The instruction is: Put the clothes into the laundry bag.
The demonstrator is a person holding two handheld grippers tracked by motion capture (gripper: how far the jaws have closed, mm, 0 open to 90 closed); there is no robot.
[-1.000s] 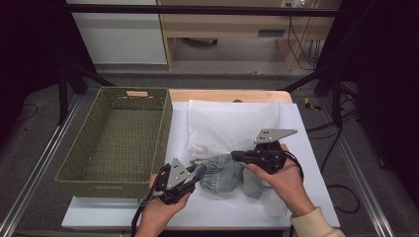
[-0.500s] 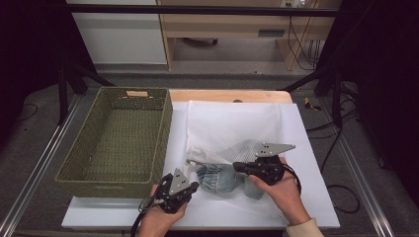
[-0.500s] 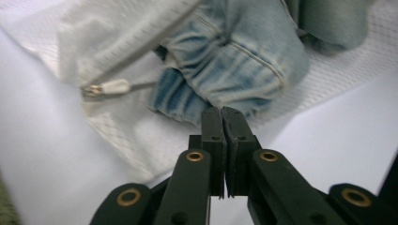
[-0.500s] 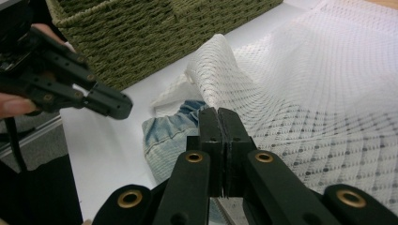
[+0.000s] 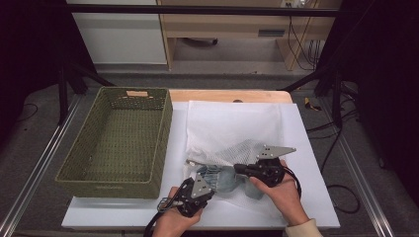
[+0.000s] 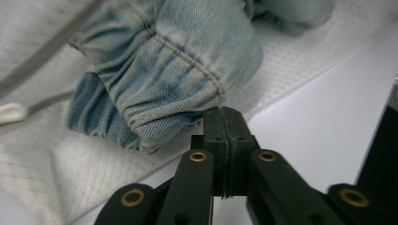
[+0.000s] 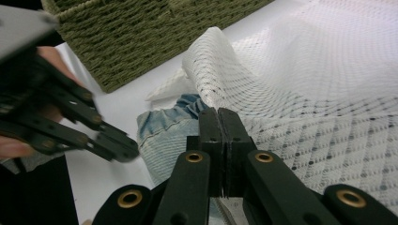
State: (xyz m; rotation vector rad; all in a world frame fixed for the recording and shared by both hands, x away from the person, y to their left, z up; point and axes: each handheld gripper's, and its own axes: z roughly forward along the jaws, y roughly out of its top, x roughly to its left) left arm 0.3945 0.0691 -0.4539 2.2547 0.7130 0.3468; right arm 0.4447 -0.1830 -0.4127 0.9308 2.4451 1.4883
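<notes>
At the near bench edge the left gripper sits closed, its tips pinching the hem of the rolled faded-blue denim garment just ahead, nearer than the right gripper, closed on the white mesh laundry bag above, the woven green basket beyond

No writing, brand, number or sign can be read anywhere here. The basket carries a small pale tag on its far rim, but whatever may be on it is too small to make out. Nothing readable shows on the jeans, the mesh bag or the black jaws.
</notes>
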